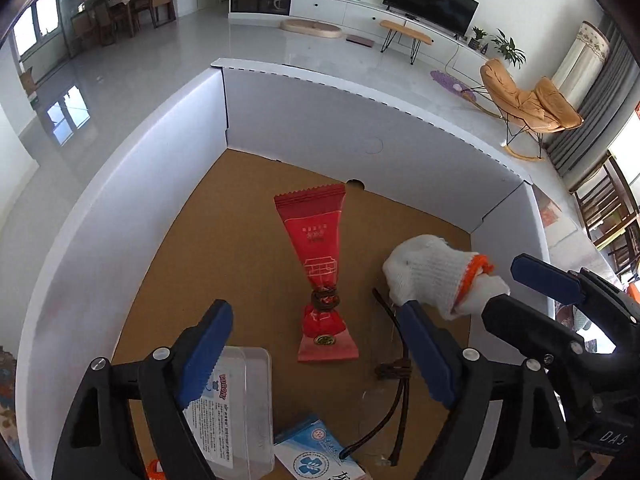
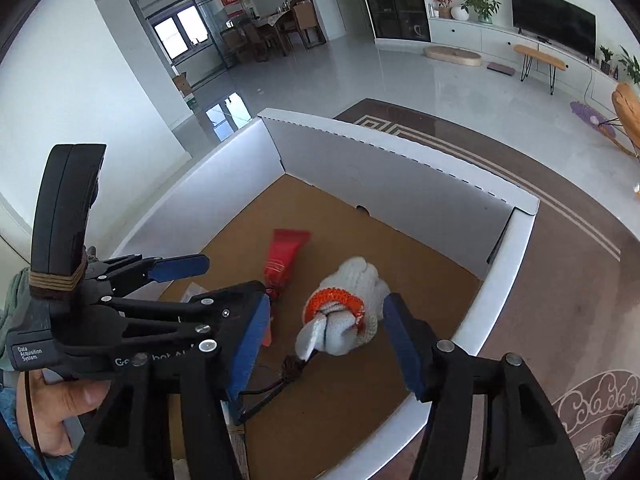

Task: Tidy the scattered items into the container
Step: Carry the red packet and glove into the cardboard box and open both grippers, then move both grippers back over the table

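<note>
A white cardboard box (image 1: 320, 120) with a brown floor fills the left wrist view. A red snack packet (image 1: 316, 260) lies on that floor, just ahead of my open left gripper (image 1: 316, 352), which holds nothing. To the right a rolled white glove with an orange cuff (image 1: 432, 272) sits in front of my right gripper (image 1: 504, 288). In the right wrist view the glove (image 2: 348, 292) lies between the spread fingers of the right gripper (image 2: 328, 336), and the pads do not press on it. The left gripper (image 2: 234, 274) stands open at the left, over the red packet (image 2: 284, 256).
Also in the box are a clear plastic case with a label (image 1: 236, 400), a blue-and-white packet (image 1: 312, 452) and a tied dark cord (image 1: 396, 372). The box wall (image 2: 400, 176) stands on a brown rug (image 2: 560, 280). A hand (image 2: 68, 400) holds the left gripper.
</note>
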### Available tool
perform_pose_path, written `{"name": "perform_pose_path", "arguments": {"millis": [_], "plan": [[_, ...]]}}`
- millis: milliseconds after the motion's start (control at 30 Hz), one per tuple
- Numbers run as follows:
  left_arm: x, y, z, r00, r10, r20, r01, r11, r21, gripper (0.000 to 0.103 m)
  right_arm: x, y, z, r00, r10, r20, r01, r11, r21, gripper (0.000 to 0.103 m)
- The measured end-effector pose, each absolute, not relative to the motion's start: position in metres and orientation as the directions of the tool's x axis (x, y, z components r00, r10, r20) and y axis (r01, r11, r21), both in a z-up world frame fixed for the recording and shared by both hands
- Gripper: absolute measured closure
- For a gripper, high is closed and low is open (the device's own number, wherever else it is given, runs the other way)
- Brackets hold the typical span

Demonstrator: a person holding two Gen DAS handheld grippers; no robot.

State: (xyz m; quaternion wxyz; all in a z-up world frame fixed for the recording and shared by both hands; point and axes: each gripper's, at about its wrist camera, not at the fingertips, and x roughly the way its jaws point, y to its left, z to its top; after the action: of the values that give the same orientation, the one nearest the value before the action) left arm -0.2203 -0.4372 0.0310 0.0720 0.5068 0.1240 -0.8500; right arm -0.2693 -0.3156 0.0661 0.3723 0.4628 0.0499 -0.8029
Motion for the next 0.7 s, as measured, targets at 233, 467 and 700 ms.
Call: {"name": "perform_pose_path", "arguments": {"millis": [233,467,700], "plan": [[-0.178,-0.405,0.077,-0.555,-0.019,-0.831,0.189,-0.976,-0.104,0.018,-0.230,-0.248,0.087,-0.372,-0.640,-0.672,0.634,-0.704,0.320,0.041],[-0.111,-0.281,0.126,-0.615,0.130,-0.778,-0.061,-0.991,-0.118,0.007,-0.132,-0.095,0.059,-0.493,-0.539,-0.683,0.549,-0.802,0.236,0.041],[-0.076,-0.118,0.053,-0.479,0.269,-0.836,-0.272,-0.951,-0.149,0.002,-0.046,0.094,0.006,-0.560,-0.238,-0.794,0.301,-0.951,0.072,0.041]]}}
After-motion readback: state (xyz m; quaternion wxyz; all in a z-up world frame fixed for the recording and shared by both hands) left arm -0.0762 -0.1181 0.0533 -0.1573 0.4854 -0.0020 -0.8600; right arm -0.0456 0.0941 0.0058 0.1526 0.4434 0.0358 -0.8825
